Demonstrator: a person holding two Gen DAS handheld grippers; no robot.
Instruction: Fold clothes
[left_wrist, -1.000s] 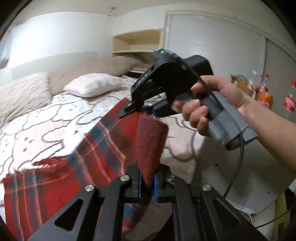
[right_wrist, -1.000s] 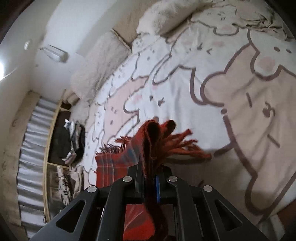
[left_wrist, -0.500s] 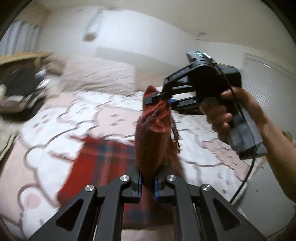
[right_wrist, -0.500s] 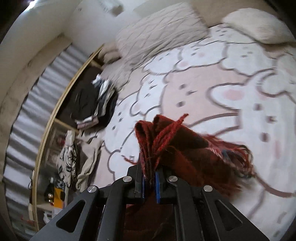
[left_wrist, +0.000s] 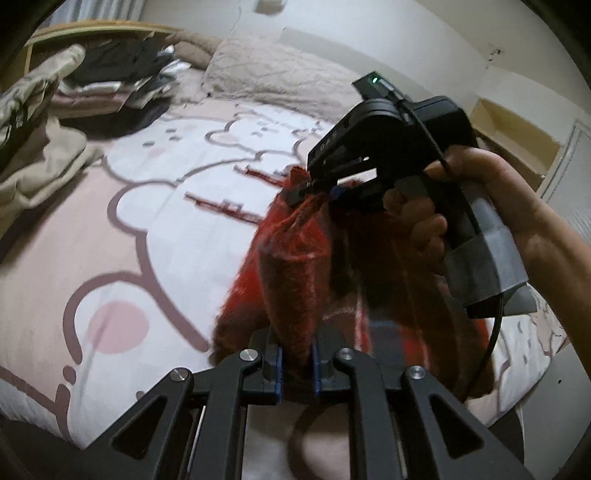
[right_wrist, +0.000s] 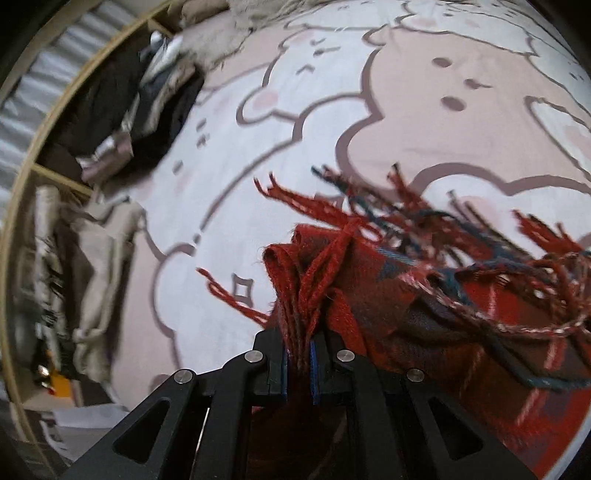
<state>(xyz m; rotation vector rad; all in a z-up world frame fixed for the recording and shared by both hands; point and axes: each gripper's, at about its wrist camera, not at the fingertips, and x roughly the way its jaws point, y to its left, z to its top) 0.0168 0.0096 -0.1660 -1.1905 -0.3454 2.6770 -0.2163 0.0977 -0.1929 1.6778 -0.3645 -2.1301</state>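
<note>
A red plaid scarf (left_wrist: 295, 266) with fringed ends hangs above the bed, held by both grippers. My left gripper (left_wrist: 296, 363) is shut on one bunched edge of it. My right gripper (right_wrist: 298, 363) is shut on another bunched corner of the scarf (right_wrist: 424, 306), whose fringe fans out to the right. In the left wrist view the right gripper (left_wrist: 314, 190) shows ahead, held by a hand, pinching the scarf's far end. Both ends are close together and the scarf sags between them over the bed.
The bed (left_wrist: 122, 236) has a pink and white cartoon-print cover. A pillow (left_wrist: 273, 74) lies at its head. Piles of dark and beige clothes (left_wrist: 110, 85) sit on the left side by a wooden shelf, also in the right wrist view (right_wrist: 122, 110).
Both grippers have swung left across the bed with the scarf. The scarf has lifted off the cover, and its two held ends have come close together.
</note>
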